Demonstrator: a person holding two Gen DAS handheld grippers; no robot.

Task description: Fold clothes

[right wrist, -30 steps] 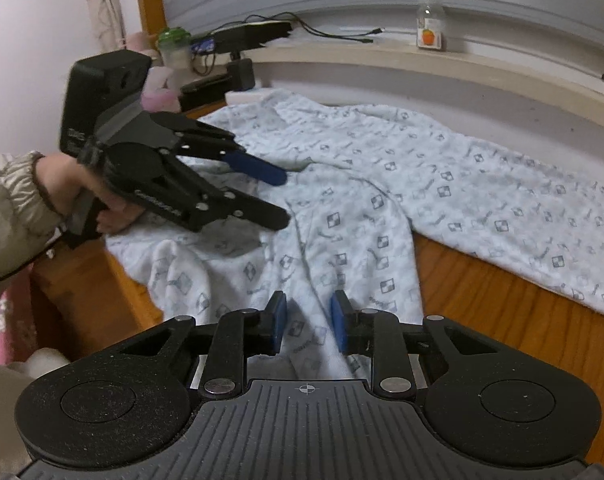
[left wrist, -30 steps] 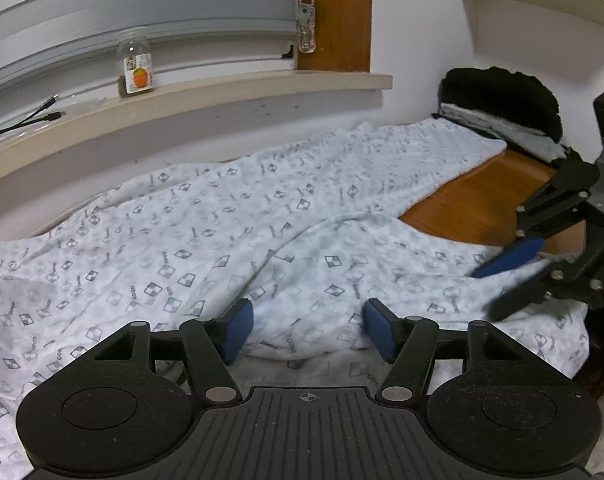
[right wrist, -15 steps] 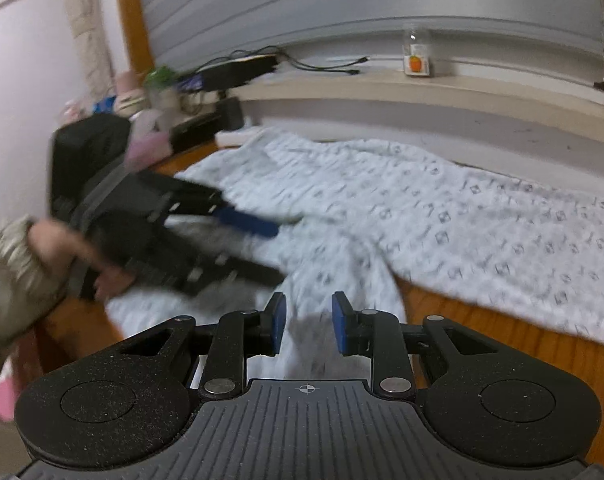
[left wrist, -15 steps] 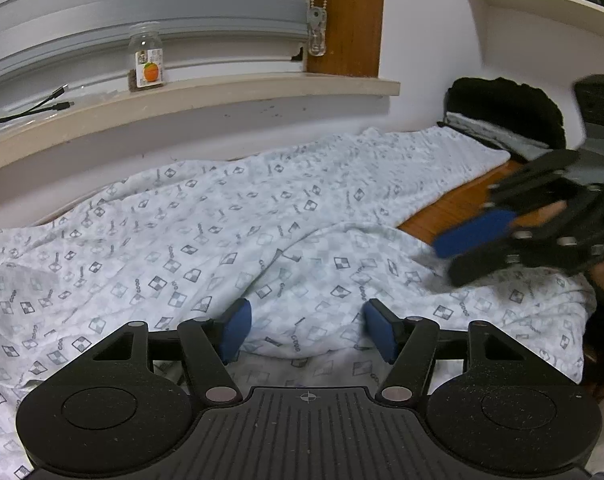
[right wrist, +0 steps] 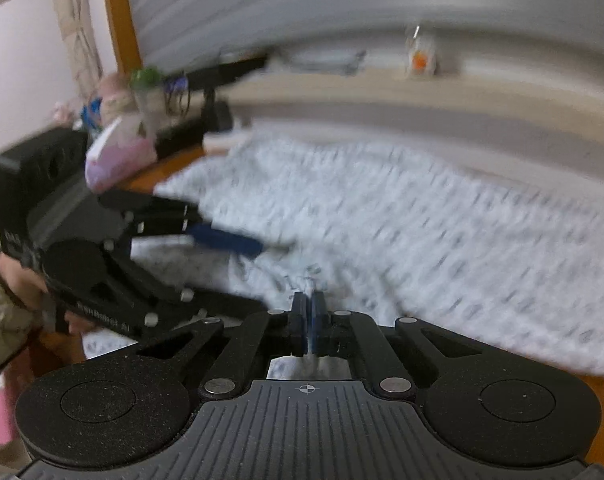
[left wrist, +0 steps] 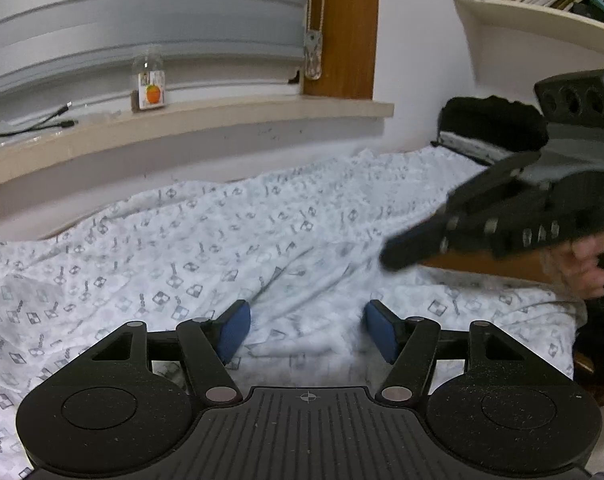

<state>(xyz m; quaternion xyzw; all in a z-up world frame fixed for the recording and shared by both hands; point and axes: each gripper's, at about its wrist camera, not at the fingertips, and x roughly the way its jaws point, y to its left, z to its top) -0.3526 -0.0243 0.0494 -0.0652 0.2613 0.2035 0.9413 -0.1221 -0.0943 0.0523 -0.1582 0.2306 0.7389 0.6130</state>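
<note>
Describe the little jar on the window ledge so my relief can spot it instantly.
Find the pale window ledge above the patterned white garment. The small clear jar stands on it, left of the wooden frame post. Its orange-fruit label distinguishes it from the black cables alongside.

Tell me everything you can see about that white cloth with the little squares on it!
The white garment looks like soft, thin cotton, printed all over with small grey squares and marks. It lies spread out and wrinkled on a wooden surface below the window ledge. The right gripper is shut on a fold of it, while the left gripper is open over another rumpled part.
</note>
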